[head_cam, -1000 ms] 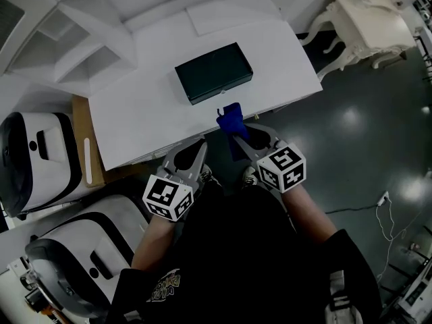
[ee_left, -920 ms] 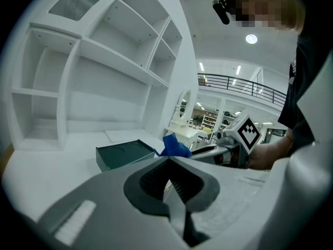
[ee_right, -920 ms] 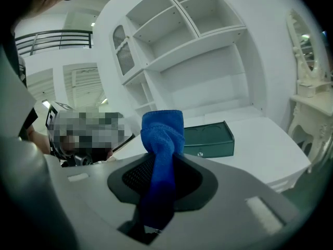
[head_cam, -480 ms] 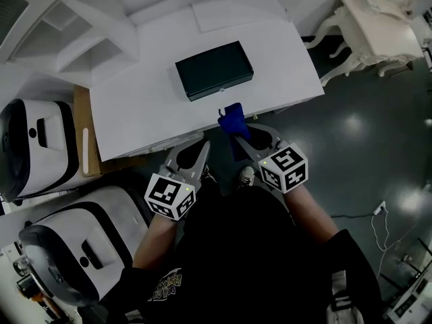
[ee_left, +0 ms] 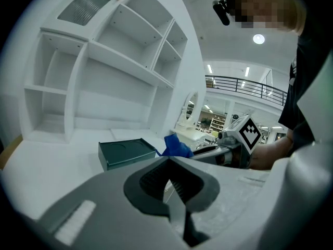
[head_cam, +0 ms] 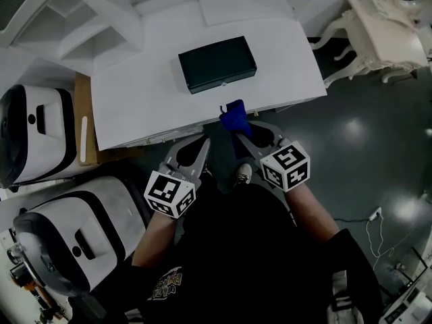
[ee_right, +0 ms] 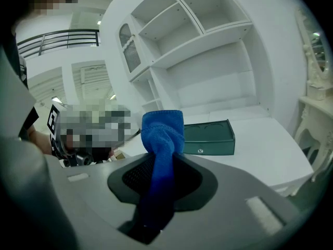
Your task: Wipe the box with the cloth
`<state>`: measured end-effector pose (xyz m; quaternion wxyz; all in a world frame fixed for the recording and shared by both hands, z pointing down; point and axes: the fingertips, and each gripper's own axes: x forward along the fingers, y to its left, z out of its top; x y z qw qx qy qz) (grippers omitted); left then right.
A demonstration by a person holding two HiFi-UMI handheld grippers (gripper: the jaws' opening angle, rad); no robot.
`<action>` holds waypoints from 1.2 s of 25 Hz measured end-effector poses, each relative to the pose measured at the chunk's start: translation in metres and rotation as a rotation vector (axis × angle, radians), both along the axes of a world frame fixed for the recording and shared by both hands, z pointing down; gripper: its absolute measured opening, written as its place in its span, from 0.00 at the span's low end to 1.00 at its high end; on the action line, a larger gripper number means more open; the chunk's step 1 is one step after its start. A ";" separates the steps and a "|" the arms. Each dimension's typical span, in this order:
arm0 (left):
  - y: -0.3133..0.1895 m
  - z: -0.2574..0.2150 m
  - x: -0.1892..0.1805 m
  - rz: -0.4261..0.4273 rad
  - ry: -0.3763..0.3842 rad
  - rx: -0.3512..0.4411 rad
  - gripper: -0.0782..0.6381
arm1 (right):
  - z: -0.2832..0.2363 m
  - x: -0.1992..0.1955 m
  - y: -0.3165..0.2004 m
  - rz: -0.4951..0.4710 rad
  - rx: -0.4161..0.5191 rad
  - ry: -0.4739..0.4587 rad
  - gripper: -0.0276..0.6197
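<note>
The dark green box (head_cam: 217,63) lies shut on the white table (head_cam: 135,100), seen also as the box (ee_left: 125,152) and the box (ee_right: 209,137) in the gripper views. My right gripper (head_cam: 237,128) hovers at the table's near edge, short of the box, shut on a blue cloth (head_cam: 233,117) that sticks up from its jaws; in the right gripper view the cloth (ee_right: 162,139) bunches above them. My left gripper (head_cam: 202,145) hangs below the table edge to the left, jaws closed with nothing between them (ee_left: 169,184).
White shelving (ee_left: 104,82) rises behind the table. A paper sheet (head_cam: 236,7) lies at the table's far side. White-and-black machines (head_cam: 34,140) stand at the left, an ornate white table (head_cam: 385,32) at the right on the dark floor.
Both grippers have kept their place near the table edge; the view has shifted slightly, with the box and cloth as before.
</note>
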<state>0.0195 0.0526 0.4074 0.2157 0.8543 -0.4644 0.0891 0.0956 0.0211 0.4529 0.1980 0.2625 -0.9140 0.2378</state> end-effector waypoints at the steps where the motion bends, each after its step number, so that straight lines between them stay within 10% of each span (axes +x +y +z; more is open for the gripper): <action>1: 0.001 -0.001 0.001 0.000 -0.002 0.002 0.11 | -0.001 0.000 0.000 -0.002 0.003 -0.001 0.23; 30: 0.013 -0.001 0.022 0.008 0.000 0.008 0.11 | -0.001 0.019 0.013 -0.001 0.000 -0.007 0.23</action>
